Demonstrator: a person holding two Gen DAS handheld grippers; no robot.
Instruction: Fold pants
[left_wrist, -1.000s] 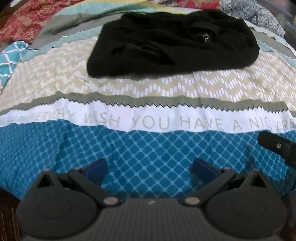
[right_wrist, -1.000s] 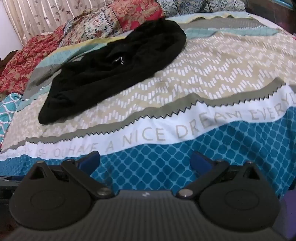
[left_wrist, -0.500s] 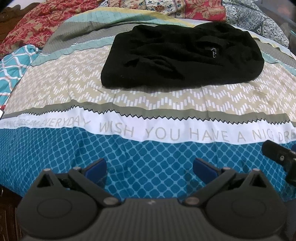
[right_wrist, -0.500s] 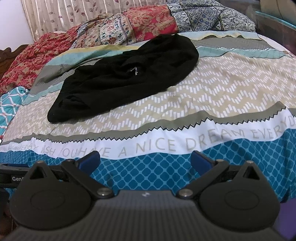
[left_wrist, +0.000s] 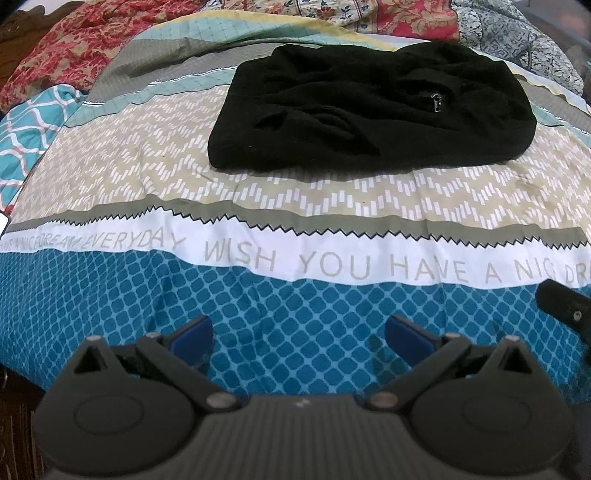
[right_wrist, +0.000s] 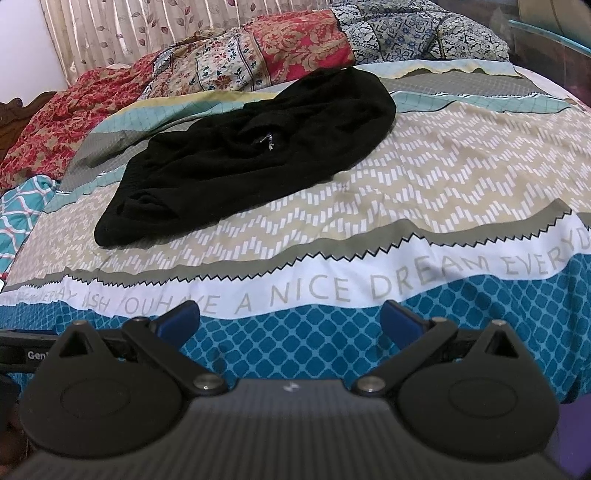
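Patterned bedspread below us, black pants bundled toward its far edge.

From our left gripper, fingers apart and empty, the pants sit further off than a second ago. From our right gripper, also spread and empty, they lie far-left; we've pulled back, so folding looks finished.

Bedsheet lettering — cut off at right edge.
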